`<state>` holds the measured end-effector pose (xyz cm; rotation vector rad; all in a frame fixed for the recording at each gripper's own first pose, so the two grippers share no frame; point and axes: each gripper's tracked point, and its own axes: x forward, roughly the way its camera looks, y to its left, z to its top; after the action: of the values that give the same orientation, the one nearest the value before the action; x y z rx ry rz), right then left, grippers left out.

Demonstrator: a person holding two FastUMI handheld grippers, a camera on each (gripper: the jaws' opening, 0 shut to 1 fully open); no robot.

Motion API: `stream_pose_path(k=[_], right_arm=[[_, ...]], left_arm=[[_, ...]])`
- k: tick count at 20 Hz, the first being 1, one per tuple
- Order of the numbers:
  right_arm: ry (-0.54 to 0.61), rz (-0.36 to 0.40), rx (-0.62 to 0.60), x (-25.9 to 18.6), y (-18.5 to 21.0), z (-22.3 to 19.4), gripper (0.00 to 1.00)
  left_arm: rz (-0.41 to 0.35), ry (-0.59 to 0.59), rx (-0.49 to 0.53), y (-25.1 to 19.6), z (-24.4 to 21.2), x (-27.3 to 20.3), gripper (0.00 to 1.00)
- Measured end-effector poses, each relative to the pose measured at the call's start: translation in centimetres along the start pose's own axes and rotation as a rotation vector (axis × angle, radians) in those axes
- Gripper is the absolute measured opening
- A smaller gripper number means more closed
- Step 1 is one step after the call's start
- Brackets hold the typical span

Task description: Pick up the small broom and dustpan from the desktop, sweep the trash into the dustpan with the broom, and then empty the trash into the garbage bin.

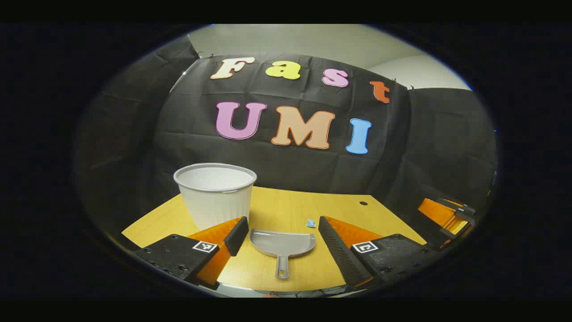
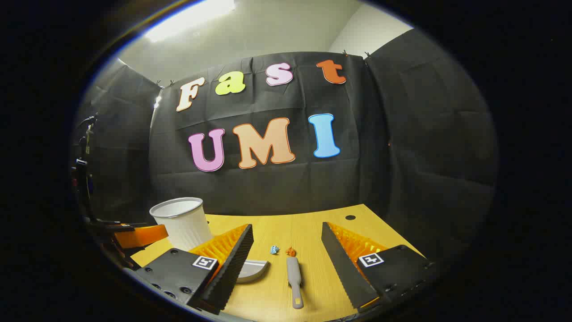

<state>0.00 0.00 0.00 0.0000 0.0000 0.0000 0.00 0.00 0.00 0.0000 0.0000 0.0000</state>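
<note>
A grey dustpan lies flat on the wooden desk, handle towards me, below my open left gripper, which hovers above it with nothing between its fingers. A small blue scrap sits just past the pan's right corner. In the right gripper view, the small grey broom lies on the desk with its handle near me. An orange scrap lies at its far end, with the blue scrap beside it. My right gripper is open above the broom. The dustpan's edge peeks out from behind its left finger.
A white ribbed garbage bin stands on the desk at the back left, also the bin in the right gripper view. The desk has a cable hole at the far right. The black cloth wall closes the back and sides.
</note>
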Motion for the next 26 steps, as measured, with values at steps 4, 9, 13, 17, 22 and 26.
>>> stream_pose_path(k=[4, 9, 13, 17, 22, 26], right_arm=[[0.002, 0.003, 0.004, 0.3, 0.2, 0.0, 0.98], [0.009, 0.0, -0.008, 0.0, 0.4, -0.3, 0.98], [0.018, -0.001, -0.011, -0.3, 0.4, -0.7, 0.98], [0.018, -0.005, -0.008, -0.8, 0.4, -0.8, 0.99], [0.021, -0.002, -0.006, -1.2, 0.7, -1.1, 0.98], [0.023, 0.013, -0.011, -1.2, 1.3, -1.2, 0.98]], left_arm=[[0.008, -0.001, -0.005, 0.3, 0.1, -0.1, 0.94], [0.021, -0.007, -0.01, 0.7, 0.1, -0.3, 0.92], [0.025, 0.009, -0.011, 0.8, -0.5, -0.4, 0.94], [0.017, 0.018, -0.008, 0.6, -0.6, -0.5, 0.94], [0.015, 0.026, 0.017, 0.5, -0.9, -0.7, 0.94], [0.009, 0.032, 0.025, 0.3, -1.1, -0.8, 0.92]])
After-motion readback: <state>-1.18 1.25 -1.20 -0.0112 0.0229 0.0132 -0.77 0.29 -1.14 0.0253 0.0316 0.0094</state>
